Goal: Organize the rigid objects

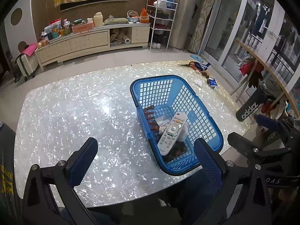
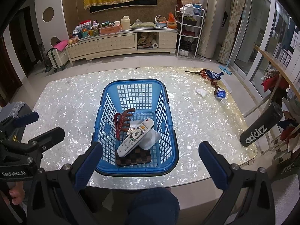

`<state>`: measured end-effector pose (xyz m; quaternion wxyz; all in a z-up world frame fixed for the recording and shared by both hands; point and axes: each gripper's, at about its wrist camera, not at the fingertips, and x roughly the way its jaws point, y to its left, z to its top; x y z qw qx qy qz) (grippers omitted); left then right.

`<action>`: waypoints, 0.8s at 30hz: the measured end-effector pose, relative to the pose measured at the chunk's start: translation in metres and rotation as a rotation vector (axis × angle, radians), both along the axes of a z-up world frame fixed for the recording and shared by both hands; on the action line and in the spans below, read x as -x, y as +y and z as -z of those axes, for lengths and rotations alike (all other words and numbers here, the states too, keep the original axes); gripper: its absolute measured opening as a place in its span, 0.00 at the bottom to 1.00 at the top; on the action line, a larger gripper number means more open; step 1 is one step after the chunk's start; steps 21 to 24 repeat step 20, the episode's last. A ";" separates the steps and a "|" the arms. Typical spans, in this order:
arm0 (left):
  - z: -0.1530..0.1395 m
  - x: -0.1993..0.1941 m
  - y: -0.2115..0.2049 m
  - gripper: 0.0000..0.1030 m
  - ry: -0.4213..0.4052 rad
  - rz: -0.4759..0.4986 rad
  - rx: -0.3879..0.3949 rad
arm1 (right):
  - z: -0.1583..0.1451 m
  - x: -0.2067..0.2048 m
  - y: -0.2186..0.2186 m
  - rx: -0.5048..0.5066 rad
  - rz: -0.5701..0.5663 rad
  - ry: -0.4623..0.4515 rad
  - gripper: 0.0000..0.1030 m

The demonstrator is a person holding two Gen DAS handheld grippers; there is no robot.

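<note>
Both grippers, left (image 1: 146, 161) and right (image 2: 150, 161), spread wide, holding nothing. Blue basket (image 2: 171, 150) on table (image 2: 65, 103) holds white remote (image 2: 136, 137), checkered wallet (image 2: 138, 159), wooden massager (image 2: 128, 117).

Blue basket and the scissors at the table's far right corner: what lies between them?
Bare tabletop between blue basket and scissors, per the right wrist view.

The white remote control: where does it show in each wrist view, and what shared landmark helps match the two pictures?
Left wrist view: the white remote control lies right of centre, slanted inside the blue basket.
Right wrist view: the remote sits near centre, resting partly on a checkered wallet in the basket.
Shared landmark: the scissors at the table's far right.
</note>
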<state>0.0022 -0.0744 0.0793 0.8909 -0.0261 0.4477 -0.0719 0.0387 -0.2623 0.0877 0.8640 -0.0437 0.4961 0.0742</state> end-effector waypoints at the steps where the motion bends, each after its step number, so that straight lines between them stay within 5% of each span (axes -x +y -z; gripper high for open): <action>1: 0.000 0.000 -0.001 1.00 0.002 -0.001 0.001 | 0.000 0.000 0.000 -0.001 0.001 0.000 1.00; 24: 0.005 0.001 -0.008 1.00 0.015 0.011 0.001 | -0.001 0.001 -0.006 -0.021 0.013 0.009 1.00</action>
